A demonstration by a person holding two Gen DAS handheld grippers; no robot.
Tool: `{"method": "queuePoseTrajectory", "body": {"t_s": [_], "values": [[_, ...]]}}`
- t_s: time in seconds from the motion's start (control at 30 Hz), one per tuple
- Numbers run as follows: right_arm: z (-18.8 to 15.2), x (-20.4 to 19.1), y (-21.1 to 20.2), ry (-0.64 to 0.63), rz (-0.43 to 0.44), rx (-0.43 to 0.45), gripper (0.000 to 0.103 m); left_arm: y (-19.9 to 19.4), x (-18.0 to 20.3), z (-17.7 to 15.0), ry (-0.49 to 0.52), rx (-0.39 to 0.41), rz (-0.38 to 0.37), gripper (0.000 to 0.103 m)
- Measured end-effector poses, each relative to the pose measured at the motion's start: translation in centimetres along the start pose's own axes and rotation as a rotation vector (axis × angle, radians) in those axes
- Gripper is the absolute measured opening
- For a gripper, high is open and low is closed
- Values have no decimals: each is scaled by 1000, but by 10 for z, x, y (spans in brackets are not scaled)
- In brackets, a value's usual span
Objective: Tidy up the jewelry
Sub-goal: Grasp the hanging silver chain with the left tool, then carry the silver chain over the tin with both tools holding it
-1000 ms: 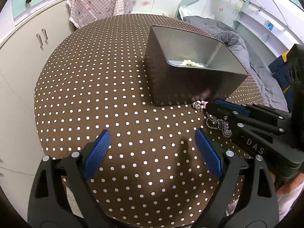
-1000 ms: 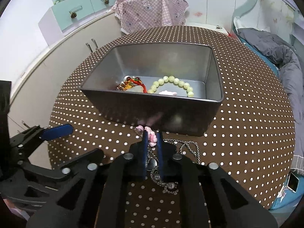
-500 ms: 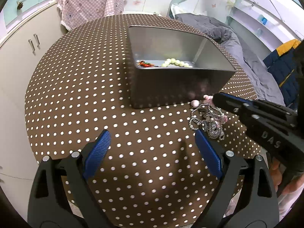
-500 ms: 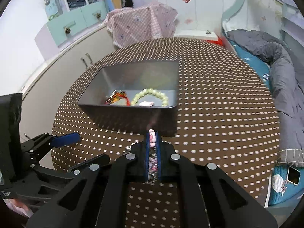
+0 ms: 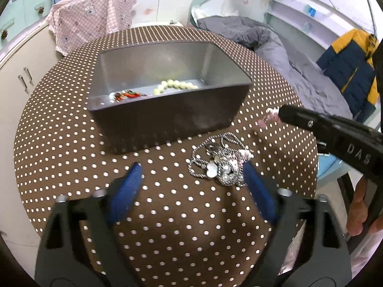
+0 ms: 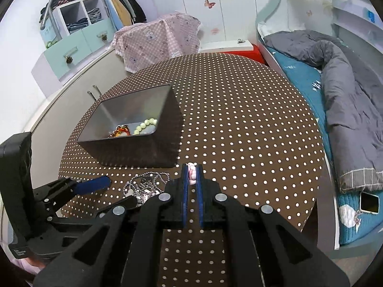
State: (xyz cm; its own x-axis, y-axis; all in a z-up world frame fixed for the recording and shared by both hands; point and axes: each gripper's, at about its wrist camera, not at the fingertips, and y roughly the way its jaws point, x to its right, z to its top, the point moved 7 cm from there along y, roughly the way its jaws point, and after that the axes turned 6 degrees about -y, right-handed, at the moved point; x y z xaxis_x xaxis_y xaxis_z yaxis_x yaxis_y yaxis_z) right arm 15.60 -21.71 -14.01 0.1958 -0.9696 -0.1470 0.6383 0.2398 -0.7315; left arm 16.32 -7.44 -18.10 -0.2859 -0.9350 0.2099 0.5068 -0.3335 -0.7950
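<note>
One round dotted bench (image 5: 59, 143) carries one grey bin (image 5: 167, 110) at 12 o'clock, holding one green bead bracelet (image 5: 176, 85) and one red-orange trinket (image 5: 128, 95). One silver chain tangle (image 5: 219, 160) lies just below, between the left gripper (image 5: 191, 181) jaws, which have just been closing without pressing it. At 3 o'clock the right gripper (image 6: 192, 184) jaws are clamped on one pink bead bracelet (image 6: 192, 173).

Brown tablecloth (image 5: 71, 143), white polka dots; grey box (image 5: 167, 117); pale green beads (image 5: 176, 85); silver chains (image 5: 215, 160); pink checked cloth (image 5: 91, 16).
</note>
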Motion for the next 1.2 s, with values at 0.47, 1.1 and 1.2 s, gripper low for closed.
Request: {"method": "queuePoseTrajectory", "body": {"t_s": [0.47, 1.1, 1.2], "values": [[-3, -2, 8, 5, 28, -19, 5, 3, -5, -2, 33, 5, -6, 34], [4, -3, 1, -3, 23, 6, 5, -13, -13, 4, 22, 63, 1, 18], [7, -4, -2, -8, 24, 16, 5, -25, -15, 11, 19, 93, 0, 18]]}}
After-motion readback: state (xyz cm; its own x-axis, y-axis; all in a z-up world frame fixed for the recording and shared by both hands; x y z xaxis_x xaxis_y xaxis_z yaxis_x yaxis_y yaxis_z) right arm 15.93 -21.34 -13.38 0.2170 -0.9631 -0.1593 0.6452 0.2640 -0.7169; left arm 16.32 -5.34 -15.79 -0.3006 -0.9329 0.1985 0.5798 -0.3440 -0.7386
